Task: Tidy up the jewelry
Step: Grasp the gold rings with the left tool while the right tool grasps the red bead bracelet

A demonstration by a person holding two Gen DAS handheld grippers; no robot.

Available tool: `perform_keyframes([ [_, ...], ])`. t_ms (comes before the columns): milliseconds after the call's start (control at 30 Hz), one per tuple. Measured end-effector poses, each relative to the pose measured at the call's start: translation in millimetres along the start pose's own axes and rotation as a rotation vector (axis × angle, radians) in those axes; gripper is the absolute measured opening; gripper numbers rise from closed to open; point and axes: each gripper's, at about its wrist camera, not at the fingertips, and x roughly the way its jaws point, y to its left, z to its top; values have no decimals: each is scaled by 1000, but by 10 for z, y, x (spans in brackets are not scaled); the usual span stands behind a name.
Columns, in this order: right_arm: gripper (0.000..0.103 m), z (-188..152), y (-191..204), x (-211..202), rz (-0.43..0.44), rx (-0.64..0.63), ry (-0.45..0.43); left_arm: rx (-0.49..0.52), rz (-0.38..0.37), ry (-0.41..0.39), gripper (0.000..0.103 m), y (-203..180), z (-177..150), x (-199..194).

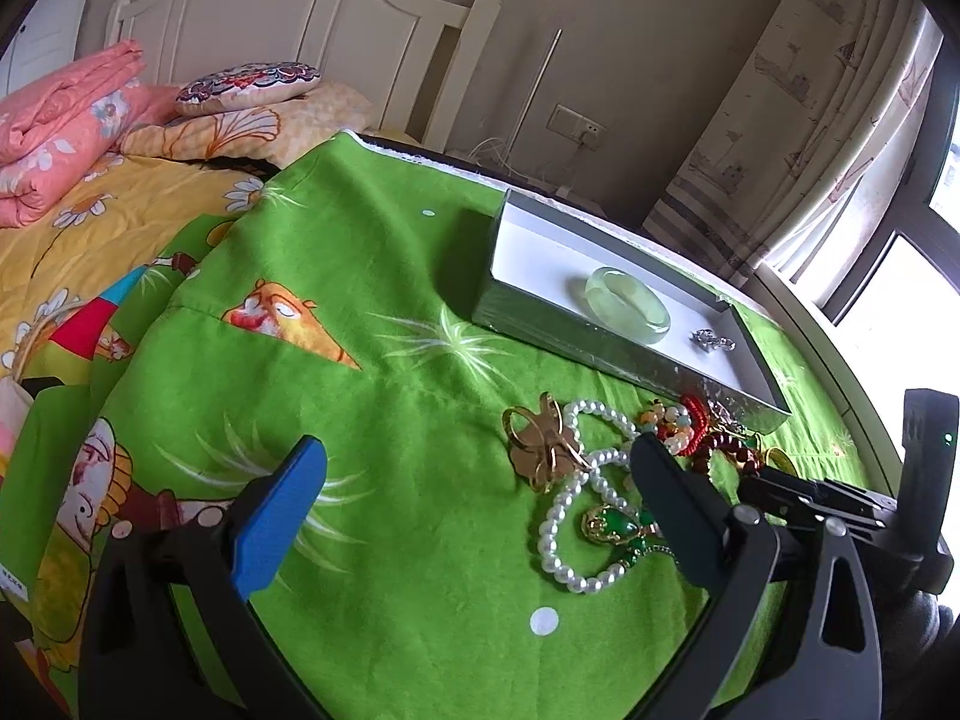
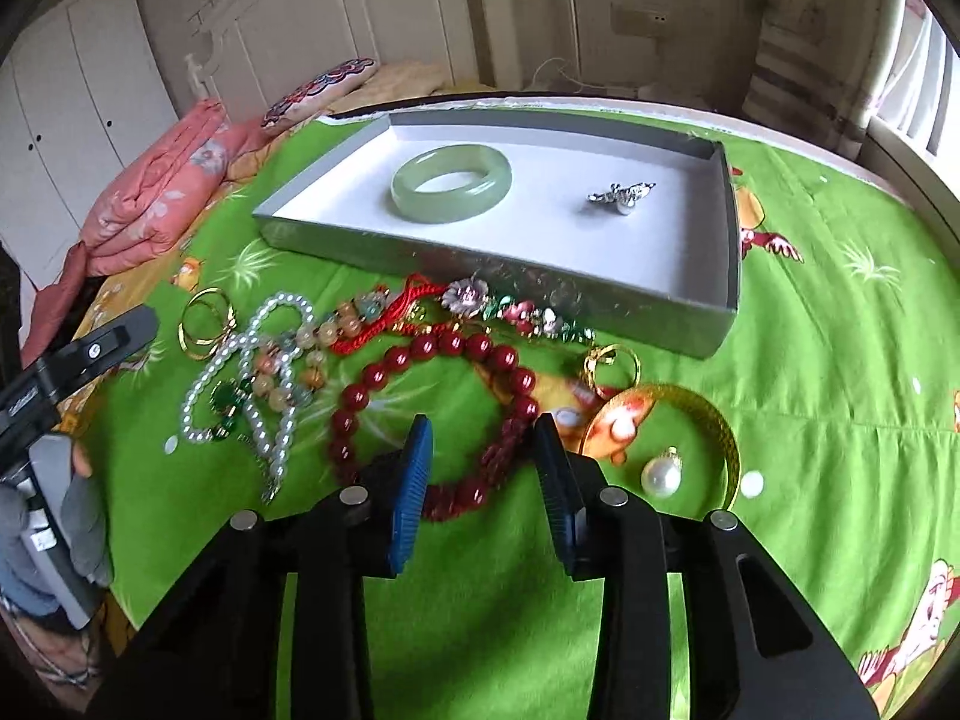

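Right claw [image 2: 483, 480]: my jaws partly apart, straddling the near arc of the red bead bracelet [image 2: 435, 414], pads not pressing | Left claw [image 1: 480, 516]: jaws wide apart, nothing between | Grey tray [image 2: 729, 276] on green-clothed surface [image 2: 840, 360]: holds jade bangle [image 2: 451, 182] and silver brooch [image 2: 621, 195] | Pearl strand [image 2: 264, 372] loose, left of bracelet.

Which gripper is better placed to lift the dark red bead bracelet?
Right. The right gripper already straddles the dark red bead bracelet, pads not yet pressing. The left gripper stands wide open nearer the pearl necklace.
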Motion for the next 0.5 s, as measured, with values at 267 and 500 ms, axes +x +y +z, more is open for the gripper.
perform_keyframes([
  [267, 21, -104, 92, -20, -66, -161, -23, 8, -4, 6, 100, -15, -3, 4],
  [500, 11, -219, -115, -144, -34, -95, -52, 90, -21, 51, 99, -147, -30, 67],
])
